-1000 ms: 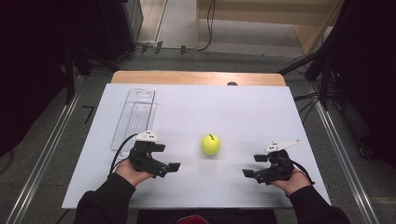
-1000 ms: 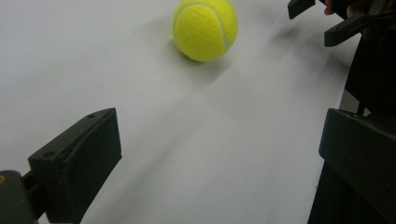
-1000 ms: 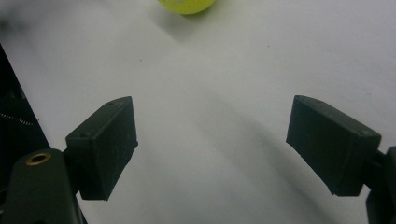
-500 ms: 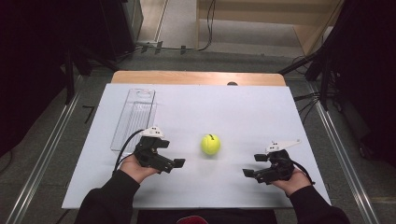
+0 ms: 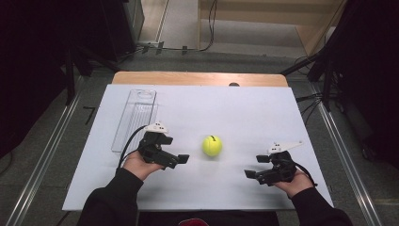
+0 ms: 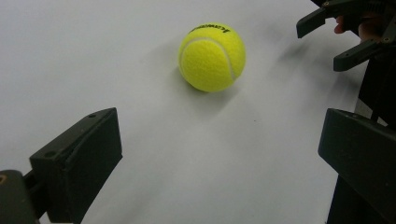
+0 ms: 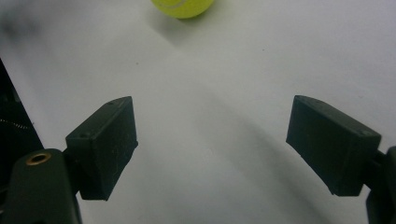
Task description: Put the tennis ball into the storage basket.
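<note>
A: Yellow felt at centre frame: a tennis ball (image 5: 212, 145) sits on the white table (image 5: 235, 108), between the two hand-held tools and touched by neither

B: And the left gripper (image 5: 176, 159)?

A: Spread wide, empty, hovering just left of the ball and pointed at it. Its own camera puts the ball (image 6: 212, 57) ahead of the jaws, black lettering on top

B: The right gripper (image 5: 256, 167)?

A: Jaws apart as well, gripping nothing, near the table's front edge and further from the ball. In its view the ball (image 7: 183, 8) clips the top edge

B: Anything else on the table?

A: A clear plastic tube (image 5: 135, 118) lying at the far left, well apart from the ball
</note>
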The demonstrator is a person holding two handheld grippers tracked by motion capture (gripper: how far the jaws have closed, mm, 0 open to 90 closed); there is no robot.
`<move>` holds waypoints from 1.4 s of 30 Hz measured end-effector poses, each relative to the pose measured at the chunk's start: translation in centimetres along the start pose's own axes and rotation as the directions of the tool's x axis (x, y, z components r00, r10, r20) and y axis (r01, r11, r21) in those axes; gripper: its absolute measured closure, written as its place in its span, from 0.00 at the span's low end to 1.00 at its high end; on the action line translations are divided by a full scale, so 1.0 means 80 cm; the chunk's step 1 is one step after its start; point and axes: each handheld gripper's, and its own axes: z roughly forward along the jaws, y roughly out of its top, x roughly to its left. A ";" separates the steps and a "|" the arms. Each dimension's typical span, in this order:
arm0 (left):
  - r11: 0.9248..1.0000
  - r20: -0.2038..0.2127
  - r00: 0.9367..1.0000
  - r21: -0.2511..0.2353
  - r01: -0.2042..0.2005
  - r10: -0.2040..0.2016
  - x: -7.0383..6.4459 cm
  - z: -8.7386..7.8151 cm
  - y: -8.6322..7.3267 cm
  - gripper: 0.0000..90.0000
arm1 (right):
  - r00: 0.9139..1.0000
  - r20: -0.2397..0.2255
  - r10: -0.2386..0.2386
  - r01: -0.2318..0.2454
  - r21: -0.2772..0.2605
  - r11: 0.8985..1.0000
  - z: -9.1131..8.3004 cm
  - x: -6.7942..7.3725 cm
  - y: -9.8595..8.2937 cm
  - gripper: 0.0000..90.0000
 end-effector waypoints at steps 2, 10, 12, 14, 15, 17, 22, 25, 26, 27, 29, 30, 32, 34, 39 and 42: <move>1.000 0.000 1.000 0.002 -0.003 0.003 0.000 0.000 0.001 0.00 | 1.000 -0.001 0.000 0.000 0.000 1.000 0.000 0.000 0.000 0.16; 1.000 -0.003 1.000 -0.002 -0.001 0.001 0.000 0.005 0.011 0.00 | 1.000 0.003 0.001 -0.001 -0.003 1.000 0.000 0.000 0.000 0.16; 1.000 -0.003 1.000 0.000 -0.004 0.004 0.001 0.006 0.014 0.00 | 1.000 0.003 -0.001 0.001 -0.003 1.000 0.000 0.000 0.000 0.16; 1.000 -0.003 1.000 0.002 -0.001 0.001 0.000 0.007 0.016 0.00 | 1.000 0.005 -0.001 0.001 -0.003 1.000 0.000 0.000 0.000 0.16; 1.000 -0.003 1.000 0.000 0.000 0.000 0.000 0.008 0.017 0.00 | 1.000 0.006 0.000 0.000 -0.003 1.000 0.000 0.000 0.000 0.16; 1.000 -0.002 1.000 0.001 0.000 0.000 0.000 0.009 0.020 0.01 | 1.000 0.005 -0.001 0.001 -0.003 1.000 0.000 0.000 0.000 0.16; 1.000 0.002 1.000 0.002 -0.001 0.001 0.000 0.014 0.025 0.01 | 1.000 0.006 0.000 0.000 -0.002 1.000 0.000 0.000 0.000 0.16; 1.000 0.006 1.000 0.002 -0.005 0.005 0.001 0.015 0.029 0.01 | 1.000 0.005 0.002 -0.002 -0.003 1.000 0.000 -0.001 0.000 0.16; 1.000 0.006 1.000 0.001 -0.001 0.001 0.000 0.016 0.029 0.01 | 1.000 0.005 0.002 -0.002 -0.003 1.000 0.000 -0.001 0.000 0.16; 1.000 0.007 1.000 0.005 -0.006 0.006 0.001 0.018 0.032 0.01 | 1.000 0.005 0.003 -0.003 -0.003 1.000 0.000 -0.001 0.000 0.16; 1.000 0.007 1.000 0.005 -0.008 0.008 0.000 0.019 0.033 0.01 | 1.000 0.004 0.004 -0.004 -0.004 1.000 0.000 -0.001 0.000 0.16; 1.000 0.010 1.000 0.007 -0.007 0.007 0.000 0.020 0.035 0.01 | 1.000 0.003 0.003 -0.003 -0.004 1.000 0.000 -0.001 0.000 0.16; 1.000 0.009 1.000 0.007 -0.013 0.013 0.000 0.021 0.037 0.01 | 1.000 0.003 0.002 -0.002 -0.004 1.000 0.000 -0.001 0.000 0.16; 1.000 0.012 1.000 0.007 -0.012 0.012 -0.001 0.022 0.039 0.01 | 1.000 0.003 0.007 -0.007 -0.005 1.000 0.000 -0.001 0.000 0.16; 1.000 0.012 1.000 0.003 -0.015 0.015 -0.001 0.026 0.045 0.01 | 1.000 0.005 0.007 -0.007 -0.006 1.000 -0.001 -0.001 0.000 0.16; 1.000 0.017 1.000 0.004 -0.014 0.014 0.000 0.028 0.048 0.01 | 1.000 0.004 0.005 -0.005 -0.008 1.000 -0.001 -0.001 -0.001 0.16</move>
